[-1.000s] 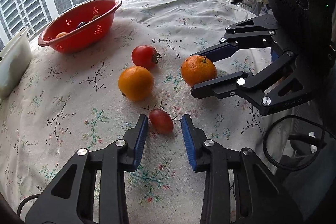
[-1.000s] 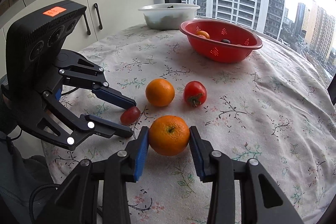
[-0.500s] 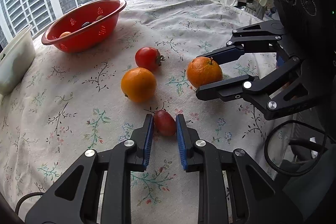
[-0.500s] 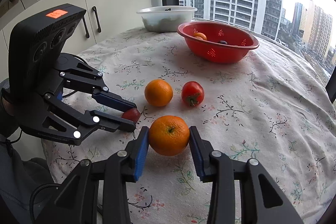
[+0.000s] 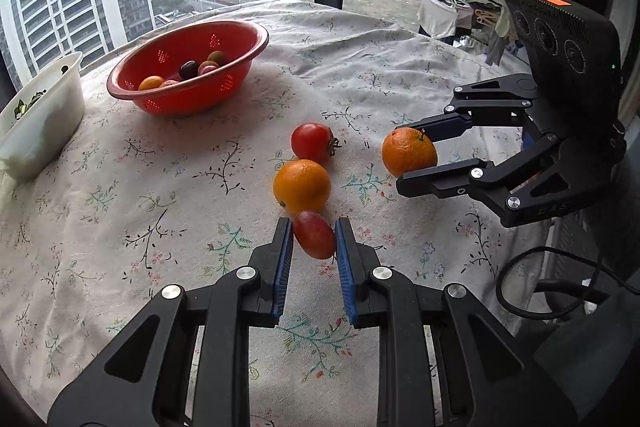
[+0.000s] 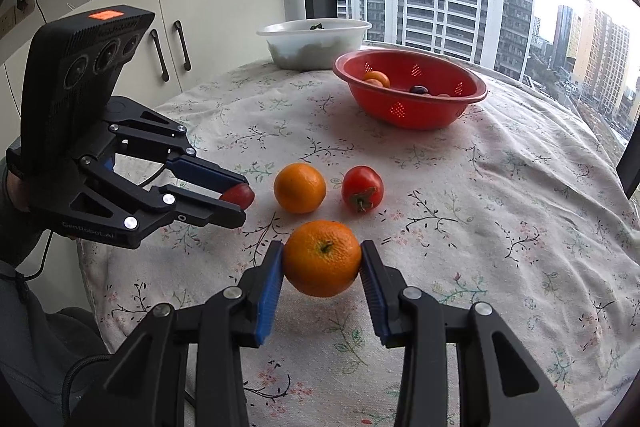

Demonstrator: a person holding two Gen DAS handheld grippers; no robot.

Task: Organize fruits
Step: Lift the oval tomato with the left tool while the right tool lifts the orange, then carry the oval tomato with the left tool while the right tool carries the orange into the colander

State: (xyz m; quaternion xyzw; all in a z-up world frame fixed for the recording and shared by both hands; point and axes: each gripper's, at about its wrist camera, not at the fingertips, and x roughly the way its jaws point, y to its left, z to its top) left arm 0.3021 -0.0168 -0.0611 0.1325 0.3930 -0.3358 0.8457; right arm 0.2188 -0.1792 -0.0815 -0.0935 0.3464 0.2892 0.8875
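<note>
Left gripper pinches the small red fruit, right gripper the orange; carry both level toward the upper-left red colander.

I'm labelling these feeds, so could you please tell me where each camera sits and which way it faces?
Left wrist: on the left tongs, looking down along them at a grape tomato they grip; the right tongs show.
Right wrist: on the right tongs, gripping an orange; the left tongs and a sleeve show.
Shared: red colander, loose orange, tomato.
</note>
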